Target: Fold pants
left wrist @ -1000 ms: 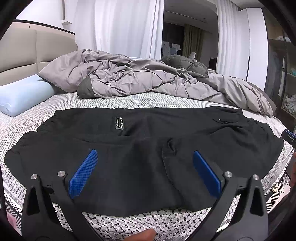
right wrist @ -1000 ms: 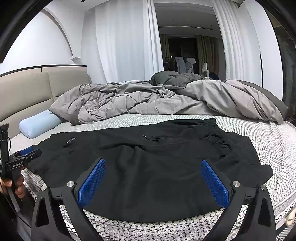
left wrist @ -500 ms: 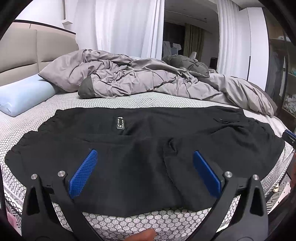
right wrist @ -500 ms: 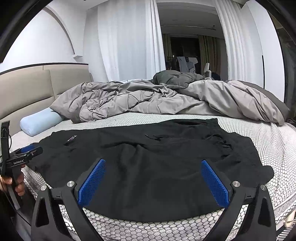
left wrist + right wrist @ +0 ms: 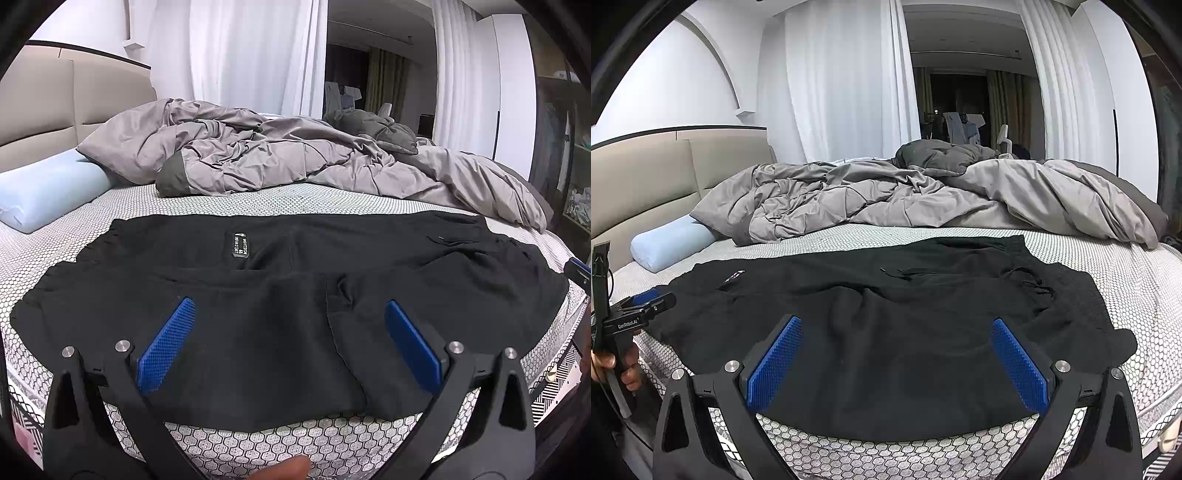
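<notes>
Black pants [image 5: 288, 314] lie spread flat across the near edge of the bed [image 5: 258, 203], likely laid out for folding. Left gripper [image 5: 288, 343] and right gripper [image 5: 895, 358] hover above them, fingers spread wide, grasping nothing.

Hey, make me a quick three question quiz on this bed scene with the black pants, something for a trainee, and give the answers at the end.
1. True or false: the left gripper is clamped on the black pants.
2. What lies on the bed just beyond the pants? A) grey duvet B) a suitcase C) a laptop
3. What colour is the pillow by the headboard?

Key
1. False: both it and the right gripper are open, over the near edge of the pants.
2. A
3. Light blue
</notes>
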A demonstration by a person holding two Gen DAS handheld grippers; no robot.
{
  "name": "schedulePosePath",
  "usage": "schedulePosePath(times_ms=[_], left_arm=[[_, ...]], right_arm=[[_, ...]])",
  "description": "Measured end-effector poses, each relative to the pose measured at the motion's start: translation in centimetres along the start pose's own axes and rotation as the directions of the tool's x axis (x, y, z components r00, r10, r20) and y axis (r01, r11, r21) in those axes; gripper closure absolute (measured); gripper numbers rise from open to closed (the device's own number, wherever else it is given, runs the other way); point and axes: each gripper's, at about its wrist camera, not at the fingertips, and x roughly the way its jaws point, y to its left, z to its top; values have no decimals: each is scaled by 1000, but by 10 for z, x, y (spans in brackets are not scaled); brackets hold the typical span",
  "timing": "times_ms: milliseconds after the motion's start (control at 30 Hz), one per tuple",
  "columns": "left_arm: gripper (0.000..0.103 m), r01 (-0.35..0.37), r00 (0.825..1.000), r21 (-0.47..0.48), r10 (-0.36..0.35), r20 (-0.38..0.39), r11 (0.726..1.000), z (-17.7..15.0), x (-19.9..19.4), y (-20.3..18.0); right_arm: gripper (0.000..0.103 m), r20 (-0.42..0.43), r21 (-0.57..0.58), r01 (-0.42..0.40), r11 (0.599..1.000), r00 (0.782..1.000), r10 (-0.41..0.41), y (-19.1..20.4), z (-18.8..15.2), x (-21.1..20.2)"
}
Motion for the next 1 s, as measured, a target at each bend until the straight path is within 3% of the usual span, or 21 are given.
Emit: schedulePosePath(times_ms=[1000], left_arm=[[1,-23,1000,-26,23,-5,999,0,-7,16]], right_arm=[[0,-27,0,51,999,998,-51,-13,1,0]])
